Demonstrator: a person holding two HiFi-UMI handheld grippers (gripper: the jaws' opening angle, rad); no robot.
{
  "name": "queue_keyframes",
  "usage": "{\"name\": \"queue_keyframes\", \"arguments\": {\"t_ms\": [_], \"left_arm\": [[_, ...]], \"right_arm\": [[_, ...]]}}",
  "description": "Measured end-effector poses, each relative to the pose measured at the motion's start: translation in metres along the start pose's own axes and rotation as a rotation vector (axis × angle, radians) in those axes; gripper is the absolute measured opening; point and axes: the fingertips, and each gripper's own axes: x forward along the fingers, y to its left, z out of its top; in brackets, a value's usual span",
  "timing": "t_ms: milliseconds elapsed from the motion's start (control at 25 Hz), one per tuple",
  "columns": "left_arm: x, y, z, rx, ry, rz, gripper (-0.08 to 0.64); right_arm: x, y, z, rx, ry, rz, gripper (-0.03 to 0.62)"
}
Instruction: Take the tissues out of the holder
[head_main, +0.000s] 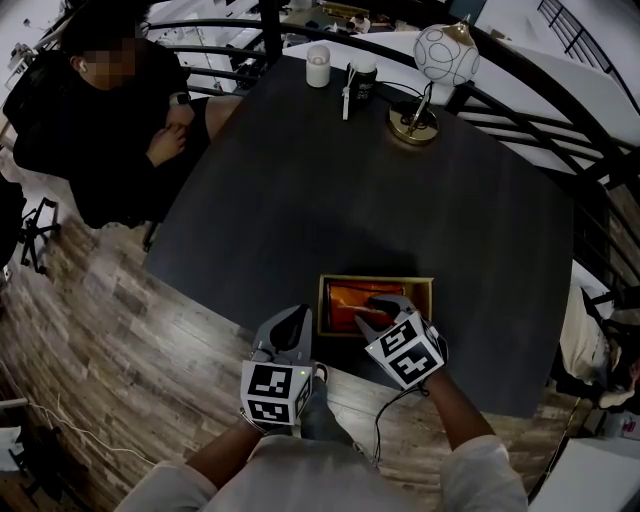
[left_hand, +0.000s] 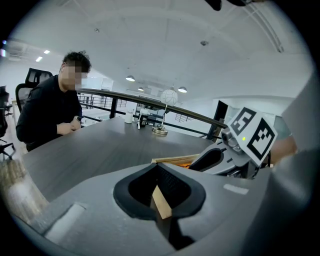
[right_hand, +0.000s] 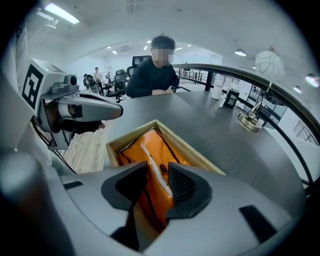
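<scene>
A wooden holder (head_main: 376, 281) sits near the front edge of the dark table, with an orange tissue pack (head_main: 347, 297) inside it. My right gripper (head_main: 376, 313) reaches down into the holder. In the right gripper view the pack (right_hand: 150, 150) is pinched up into a fold between the pads of my right gripper (right_hand: 156, 182), inside the holder (right_hand: 200, 157). My left gripper (head_main: 300, 320) is at the holder's left wall. In the left gripper view, my left gripper (left_hand: 159, 192) is shut on a strip of the wooden wall (left_hand: 161, 202).
A person (head_main: 110, 110) sits at the table's far left side. At the far end stand a white cup (head_main: 318, 65), a small black item (head_main: 362, 80) and a globe lamp (head_main: 446, 55) on a gold base. A curved railing runs behind the table. Wooden floor lies below the table's front edge.
</scene>
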Motion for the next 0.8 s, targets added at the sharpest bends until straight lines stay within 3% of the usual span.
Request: {"name": "queue_keyframes", "arguments": {"t_ms": [800], "left_arm": [[-0.0035, -0.0030, -0.0048, 0.011, 0.017, -0.026, -0.014]], "right_arm": [[-0.0030, 0.0054, 0.0009, -0.014, 0.009, -0.020, 0.018]]}}
